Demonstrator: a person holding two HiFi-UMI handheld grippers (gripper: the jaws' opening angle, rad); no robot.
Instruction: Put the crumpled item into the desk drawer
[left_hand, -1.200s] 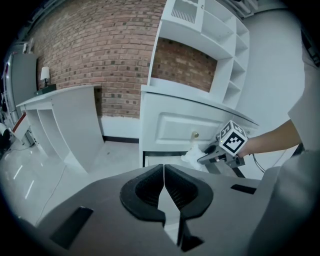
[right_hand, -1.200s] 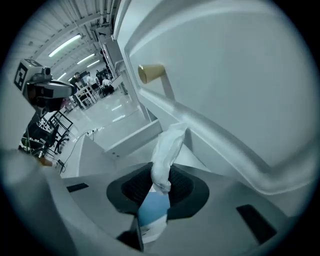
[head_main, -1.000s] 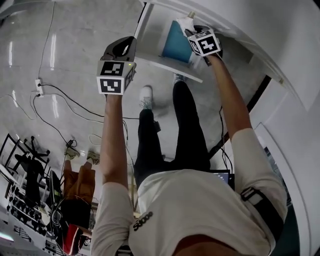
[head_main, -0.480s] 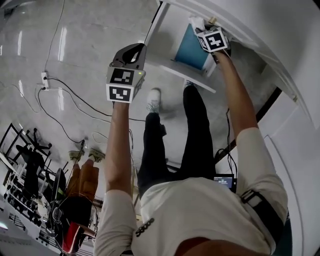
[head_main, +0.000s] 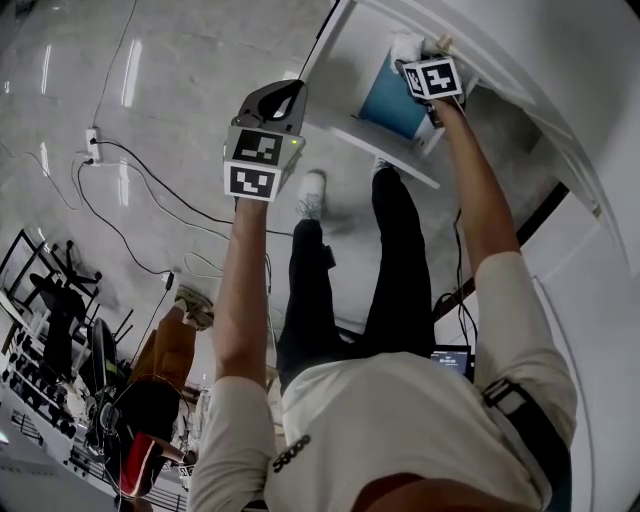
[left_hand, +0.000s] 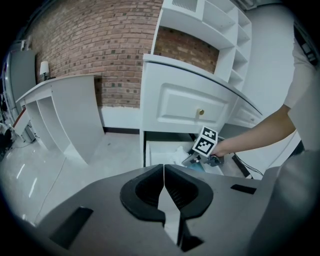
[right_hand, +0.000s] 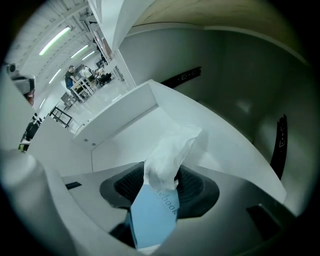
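The crumpled white item (right_hand: 172, 150) sits between the jaws of my right gripper (right_hand: 165, 182), which are opening; the pads stand apart from it. It rests over a blue notebook (right_hand: 152, 215) inside the open white desk drawer (right_hand: 125, 112). In the head view the right gripper (head_main: 415, 57) reaches into the far end of the drawer (head_main: 370, 135), with the crumpled item (head_main: 405, 43) at its tip above the notebook (head_main: 390, 100). My left gripper (head_main: 283, 95) hangs in the air left of the drawer, shut and empty. Its jaws (left_hand: 164, 172) meet in its own view.
Cables and a power strip (head_main: 90, 140) lie on the glossy floor at the left. The person's legs and shoes (head_main: 312, 190) stand below the drawer. A closed drawer with a brass knob (left_hand: 200, 112) sits above the open one. A white counter (left_hand: 65, 110) stands at left.
The head view has shifted, so both grippers and the drawer sit a little further right in the picture. The right gripper stays at the drawer's far end with the crumpled item at its tip.
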